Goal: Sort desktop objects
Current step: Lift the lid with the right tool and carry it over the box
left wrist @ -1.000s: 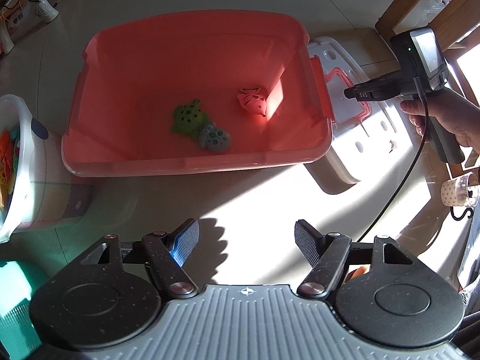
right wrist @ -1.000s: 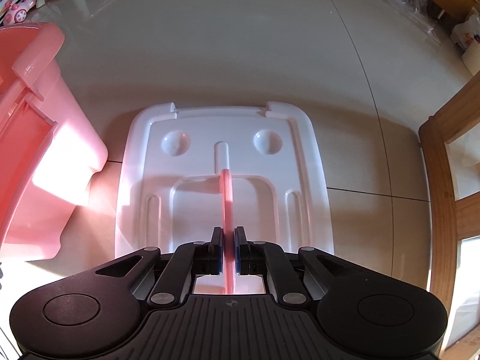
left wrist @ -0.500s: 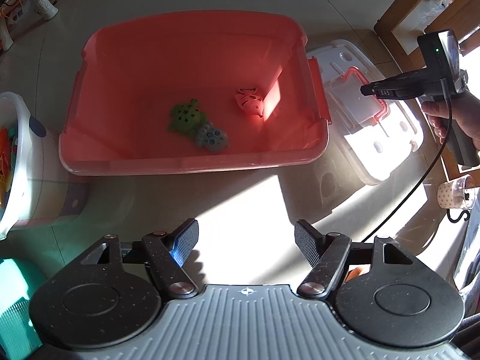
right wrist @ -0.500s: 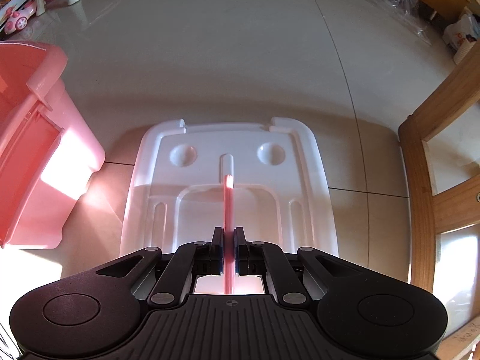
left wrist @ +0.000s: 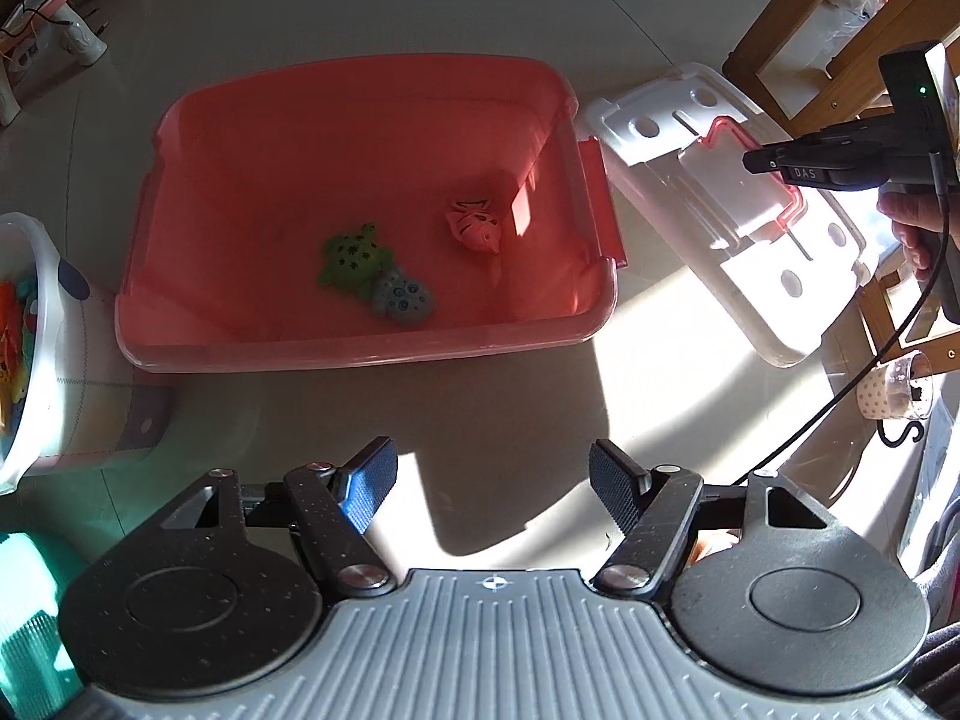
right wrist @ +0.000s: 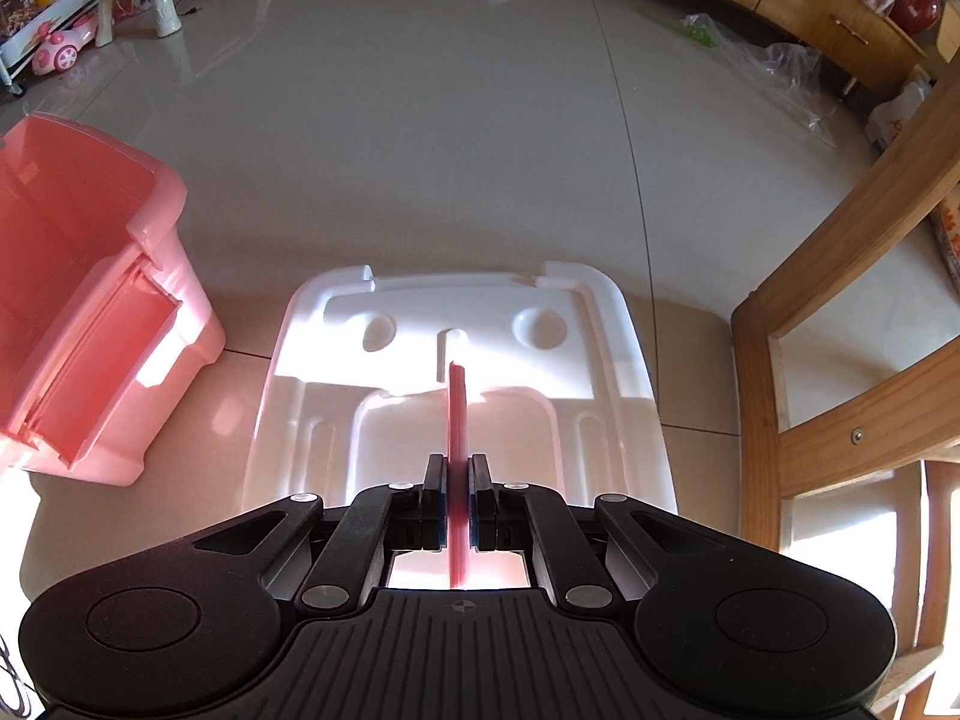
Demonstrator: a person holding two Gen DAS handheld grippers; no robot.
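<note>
Lifted higher since a second ago, white lid (right wrist: 462, 384) hangs beside pink bin (left wrist: 366, 210) – right gripper (right wrist: 459, 483) jaws clamped on its pink handle (right wrist: 457, 420); left gripper (left wrist: 492, 474) jaws wide, empty – three toys in bin.

Pink storage bin (left wrist: 360, 144): open, upright, frame centre | green turtle toy (left wrist: 351, 255), blue-grey toy (left wrist: 403, 297), touching, bin floor | pink fish toy (left wrist: 474, 228): apart, right | white lid (left wrist: 708, 198): tilted, upper right, pink handle (right wrist: 457, 414) raised.
</note>
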